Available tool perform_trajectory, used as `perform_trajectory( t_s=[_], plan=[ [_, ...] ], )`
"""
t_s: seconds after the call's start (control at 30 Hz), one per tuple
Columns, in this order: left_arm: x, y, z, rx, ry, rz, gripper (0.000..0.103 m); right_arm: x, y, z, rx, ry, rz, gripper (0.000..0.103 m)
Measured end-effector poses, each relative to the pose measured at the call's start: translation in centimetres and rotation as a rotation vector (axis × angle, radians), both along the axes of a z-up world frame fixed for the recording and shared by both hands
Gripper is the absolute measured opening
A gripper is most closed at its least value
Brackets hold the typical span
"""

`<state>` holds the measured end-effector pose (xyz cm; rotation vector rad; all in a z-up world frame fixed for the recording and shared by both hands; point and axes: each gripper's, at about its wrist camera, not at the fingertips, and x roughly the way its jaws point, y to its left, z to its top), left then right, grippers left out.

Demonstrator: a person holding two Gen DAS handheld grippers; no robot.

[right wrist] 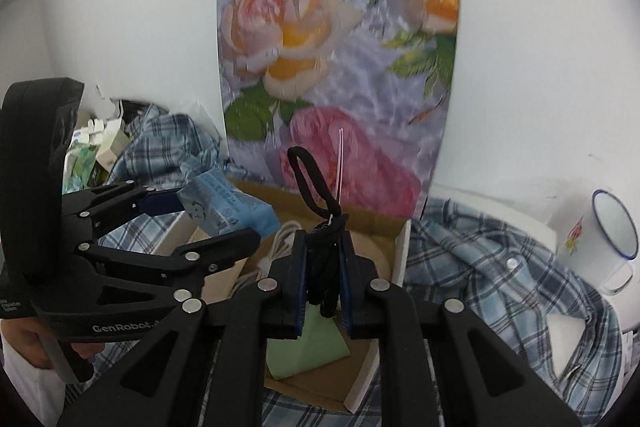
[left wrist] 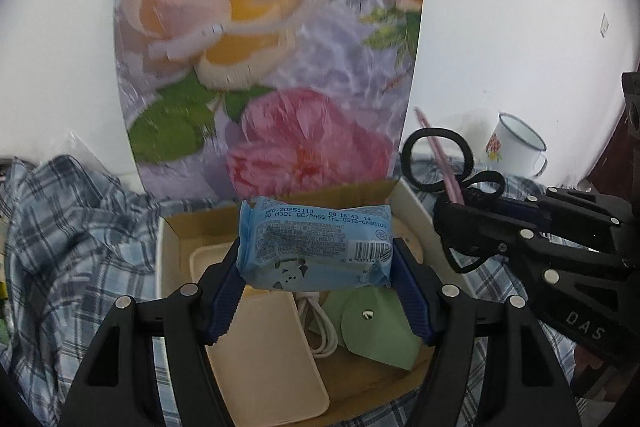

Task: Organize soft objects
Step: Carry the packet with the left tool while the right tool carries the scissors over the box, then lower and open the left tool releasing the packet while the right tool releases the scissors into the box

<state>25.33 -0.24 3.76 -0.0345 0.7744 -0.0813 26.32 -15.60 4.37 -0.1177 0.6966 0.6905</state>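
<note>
Fingers of the left gripper [left wrist: 316, 263] pinch a light blue pack of wet wipes [left wrist: 314, 245] from both sides, so the pack sits across between the blue pads, its printed side up. Fingers of the right gripper [right wrist: 324, 275] are pressed almost together on a bundle of black hair ties [right wrist: 320, 227]; one loop stands up above the pads, with a thin pink tag beside it.

Both grippers hang over an open cardboard box [left wrist: 176, 247] that lies on a blue checked shirt [left wrist: 60, 227]. Inside the box I see a cream flat case [left wrist: 264, 355], a coiled white cable [left wrist: 320, 323] and a green pouch with a snap button [left wrist: 376, 327].

Behind the box, on the far side, a board with a rose picture [left wrist: 272, 47] leans on the white wall. A white enamel mug with a blue rim [left wrist: 516, 147] stands to the far right on the worktop. In the right wrist view, a hand [right wrist: 28, 351] holds the left gripper at the near left.
</note>
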Motion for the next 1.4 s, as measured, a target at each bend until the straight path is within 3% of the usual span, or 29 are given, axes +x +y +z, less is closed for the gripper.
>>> perform_trajectory(
  t_s=[0.43,0.5,0.53,0.57,0.63,0.83,1.0,1.13,1.27,1.4],
  plan=[
    [1.4,1.0,-2.9,-0.01,0.089,0.022,0.071,1.1,1.0,-2.3,-0.054,0.059,0.011,0.014],
    [1.4,1.2,-2.8,-0.016,0.092,0.029,0.079,1.1,0.9,-2.2,-0.065,0.052,0.001,0.02],
    [1.4,1.2,-2.7,-0.017,0.093,0.034,0.085,1.1,0.8,-2.2,-0.061,0.054,0.001,0.03],
    [1.5,1.3,-2.5,-0.019,0.089,0.036,0.09,1.1,0.6,-2.1,-0.051,0.057,0.004,0.052],
    [1.5,1.6,-2.3,0.004,0.077,0.063,0.103,1.2,0.2,-1.9,-0.034,0.056,-0.013,0.07],
    [1.3,2.3,-1.6,-0.001,0.052,0.087,0.103,1.5,-0.5,-1.8,-0.017,0.061,-0.034,0.09],
    [0.9,2.3,-0.4,-0.003,0.016,0.081,0.103,1.6,-0.6,-1.7,-0.032,0.057,-0.048,0.102],
    [0.7,2.1,0.4,0.002,0.006,0.083,0.103,1.2,-1.1,-0.9,-0.002,0.04,-0.037,0.102],
    [-0.3,1.8,2.6,0.045,-0.059,0.107,0.103,0.3,-1.1,0.5,0.009,-0.011,-0.033,0.102],
    [-1.6,1.7,4.9,0.04,-0.119,0.103,0.103,-1.0,-1.5,2.6,0.048,-0.072,-0.022,0.102]
  ],
)
